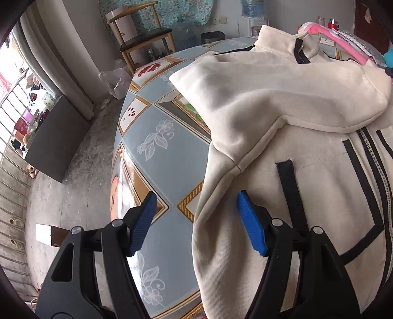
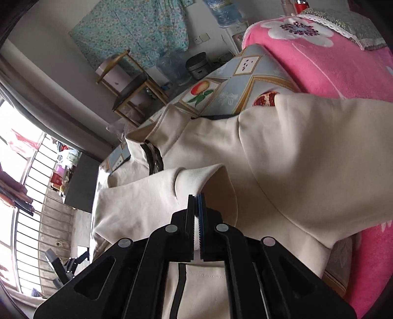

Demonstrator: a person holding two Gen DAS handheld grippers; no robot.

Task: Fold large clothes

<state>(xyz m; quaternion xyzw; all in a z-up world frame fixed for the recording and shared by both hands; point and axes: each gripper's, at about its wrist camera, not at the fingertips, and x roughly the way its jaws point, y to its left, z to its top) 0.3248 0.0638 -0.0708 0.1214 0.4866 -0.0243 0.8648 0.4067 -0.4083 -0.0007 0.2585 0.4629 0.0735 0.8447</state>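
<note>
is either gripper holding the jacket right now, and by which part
The right gripper is shut on the cream jacket, pinching its folded-over sleeve end. The left gripper is open, holding nothing.

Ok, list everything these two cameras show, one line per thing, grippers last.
jacket: one, cream with black trim and zip, spread on the table, a sleeve folded across its chest.
table: one, pale blue cloth with fruit and flower tiles, under the jacket.
blanket: one, pink with white flowers, beyond the jacket on the right.
chair: one, wood frame with dark seat, by the far wall.
water bottle: one, blue, upturned on a dispenser at the wall.
floral cloth: one, teal, hanging on the wall.
left gripper: blue pads apart, over the jacket's edge.
right gripper: closed on a fold of the jacket.
</note>
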